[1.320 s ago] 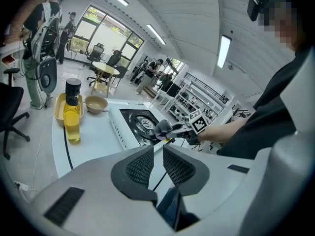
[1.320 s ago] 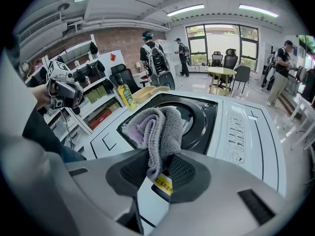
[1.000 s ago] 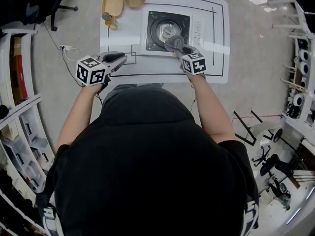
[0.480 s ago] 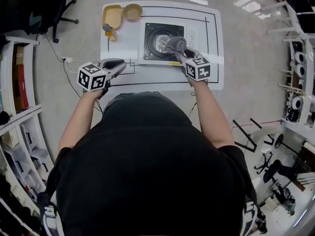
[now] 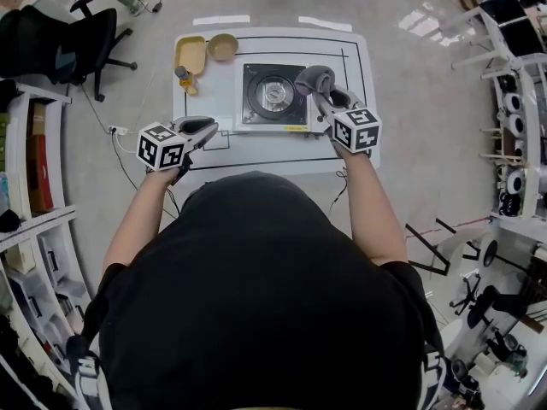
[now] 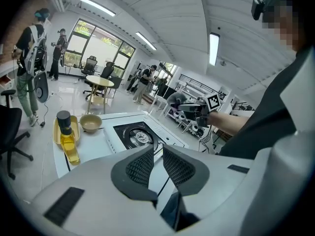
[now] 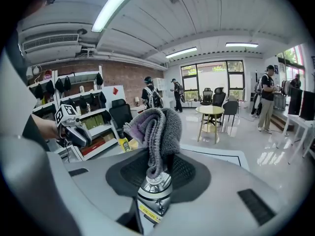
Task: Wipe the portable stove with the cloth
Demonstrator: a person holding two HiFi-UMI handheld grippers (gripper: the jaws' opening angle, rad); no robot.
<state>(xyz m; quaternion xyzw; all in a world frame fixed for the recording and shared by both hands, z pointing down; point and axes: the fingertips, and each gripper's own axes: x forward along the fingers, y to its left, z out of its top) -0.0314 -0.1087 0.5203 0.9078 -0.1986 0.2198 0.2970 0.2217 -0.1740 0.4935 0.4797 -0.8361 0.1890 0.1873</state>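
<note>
Right gripper (image 5: 320, 95) clamps the bunched grey cloth (image 5: 313, 79) — over the stove (image 5: 256, 114).

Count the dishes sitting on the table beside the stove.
2. A yellow tray at the far left corner of the table, with an oil bottle at its near end, and a round bowl just right of it. None appears hidden.

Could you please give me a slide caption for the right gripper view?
Right gripper with its jaws shut on a bunched grey cloth.
</note>
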